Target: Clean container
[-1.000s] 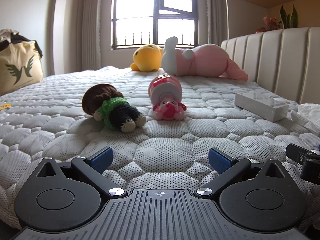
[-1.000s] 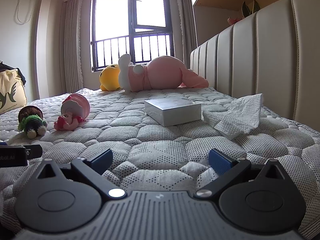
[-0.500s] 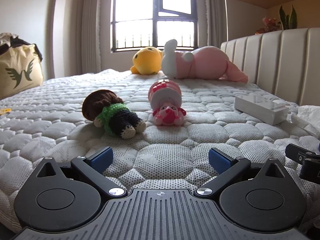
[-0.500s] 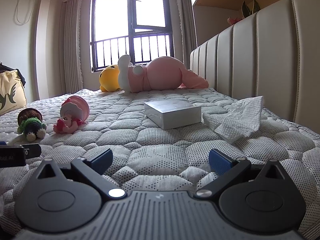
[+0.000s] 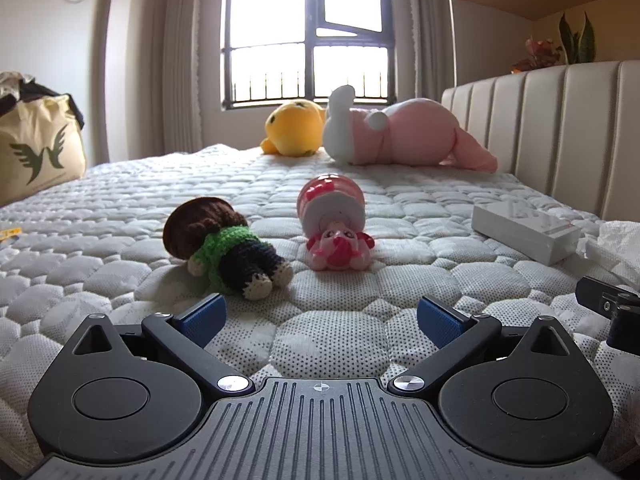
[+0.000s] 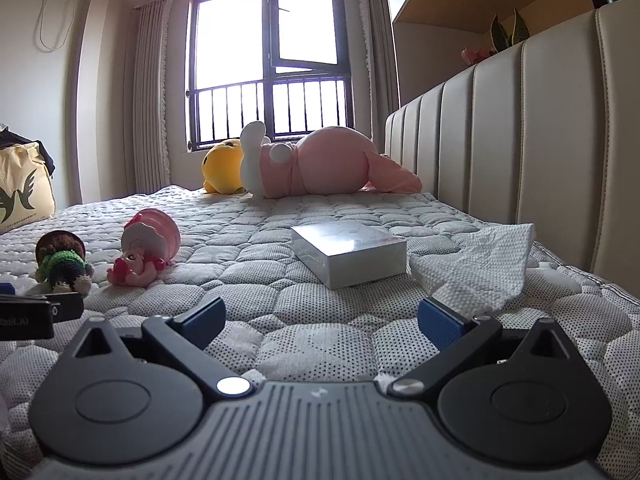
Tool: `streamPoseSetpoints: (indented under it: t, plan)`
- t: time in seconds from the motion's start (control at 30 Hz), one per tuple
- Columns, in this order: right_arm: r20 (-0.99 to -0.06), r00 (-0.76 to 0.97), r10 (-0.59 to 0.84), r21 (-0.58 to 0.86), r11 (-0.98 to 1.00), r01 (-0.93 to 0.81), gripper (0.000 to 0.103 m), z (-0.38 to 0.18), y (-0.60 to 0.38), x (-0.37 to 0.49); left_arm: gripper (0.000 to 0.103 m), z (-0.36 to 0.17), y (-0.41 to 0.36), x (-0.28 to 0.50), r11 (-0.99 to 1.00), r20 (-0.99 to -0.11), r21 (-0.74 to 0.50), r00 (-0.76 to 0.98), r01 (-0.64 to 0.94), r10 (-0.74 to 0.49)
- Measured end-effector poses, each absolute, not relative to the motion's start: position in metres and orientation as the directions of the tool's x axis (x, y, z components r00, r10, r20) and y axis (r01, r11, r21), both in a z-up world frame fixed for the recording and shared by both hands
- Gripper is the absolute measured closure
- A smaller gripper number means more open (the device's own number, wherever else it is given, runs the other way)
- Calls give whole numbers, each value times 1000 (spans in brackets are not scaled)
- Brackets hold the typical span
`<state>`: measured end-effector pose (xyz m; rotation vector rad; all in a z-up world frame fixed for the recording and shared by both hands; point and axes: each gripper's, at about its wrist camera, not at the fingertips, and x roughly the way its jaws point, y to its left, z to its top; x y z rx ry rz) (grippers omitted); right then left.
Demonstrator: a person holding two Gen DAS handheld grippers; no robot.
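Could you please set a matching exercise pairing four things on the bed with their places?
1. silver rectangular box
2. crumpled white paper towel
3. crocheted brown-haired doll in green
4. round yellow plush toy

a. under the window
b. nearest the headboard
c. far left, beside the pink figurine
d. mid-mattress, left of the towel

Pairs: 1-d, 2-b, 3-c, 4-a

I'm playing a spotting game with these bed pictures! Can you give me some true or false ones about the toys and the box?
1. The silver box lies on the mattress. True.
2. The right gripper grips the paper towel. False: jaws open, holding nothing.
3. The crochet doll stands upright. False: it lies down.
4. The yellow plush is near the window. True.
5. The left gripper is open. True.
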<state>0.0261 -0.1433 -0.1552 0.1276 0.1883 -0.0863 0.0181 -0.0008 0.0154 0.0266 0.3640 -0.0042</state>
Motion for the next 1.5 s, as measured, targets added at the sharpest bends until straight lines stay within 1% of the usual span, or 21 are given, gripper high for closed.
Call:
streamPoseSetpoints:
  t: [0.17, 0.33, 0.47, 0.57, 0.7, 0.8, 0.9, 1.0, 1.07, 1.13, 1.2, 1.23, 1.37, 1.4, 1.47, 1.5]
  plan:
    - [-174, 983, -52, 112, 991, 72, 0, -148, -144, 29, 0, 21, 1, 24, 1000, -355, 23, 935, 8, 1]
    - [-189, 980, -65, 5, 998, 67, 0, -143, -138, 38, 0, 25, 6, 32, 1000, -365, 10, 931, 11, -7]
    - [-193, 981, -4, 64, 998, 17, 0, -137, -142, 41, 0, 28, 13, 39, 1000, -375, -2, 927, 15, -14]
    - [-231, 972, 48, 120, 993, -20, 0, -135, -147, 48, 0, 31, 18, 45, 1000, -382, -12, 924, 17, -20]
    - [-311, 949, 57, 187, 982, 2, 0, -134, -155, 64, 0, 34, 24, 52, 999, -392, -24, 920, 20, -28]
    - [-362, 930, 65, 208, 978, 13, 0, -134, -159, 75, 0, 36, 29, 58, 999, -399, -34, 916, 23, -34]
    - [-353, 936, -3, 156, 986, 63, 0, -132, -171, 74, 0, 38, 34, 63, 999, -406, -43, 913, 25, -40]
    - [-341, 938, -71, 104, 988, 113, 1, -130, -182, 73, 0, 33, 39, 68, 996, -431, -80, 900, 29, -61]
    - [-330, 937, -116, 70, 987, 147, 4, -129, -190, 73, 0, 29, 42, 71, 996, -442, -93, 896, 13, -53]
    - [-328, 929, -170, 39, 981, 193, 17, -128, -203, 72, 0, 26, 46, 77, 995, -479, -103, 877, -9, -41]
    - [-347, 911, -221, 25, 969, 245, 25, -129, -230, 73, 0, 21, 51, 85, 989, -524, -144, 846, 30, -102]
    - [-351, 905, -242, 31, 963, 269, 26, -129, -241, 73, 0, 18, 54, 87, 983, -533, -174, 835, 53, -139]
    - [-367, 874, -318, 70, 928, 366, 26, -131, -281, 80, 0, 11, 56, 88, 979, -531, -193, 831, 72, -166]
    - [-380, 876, -299, 94, 929, 358, 26, -132, -287, 86, 0, 12, 55, 87, 981, -528, -182, 834, 74, -161]
    - [-404, 877, -260, 143, 929, 341, 30, -135, -299, 98, 0, 14, 51, 85, 982, -518, -171, 840, 81, -160]
    - [-416, 877, -240, 167, 928, 333, 40, -136, -304, 103, 0, 16, 49, 85, 980, -512, -177, 841, 95, -174]
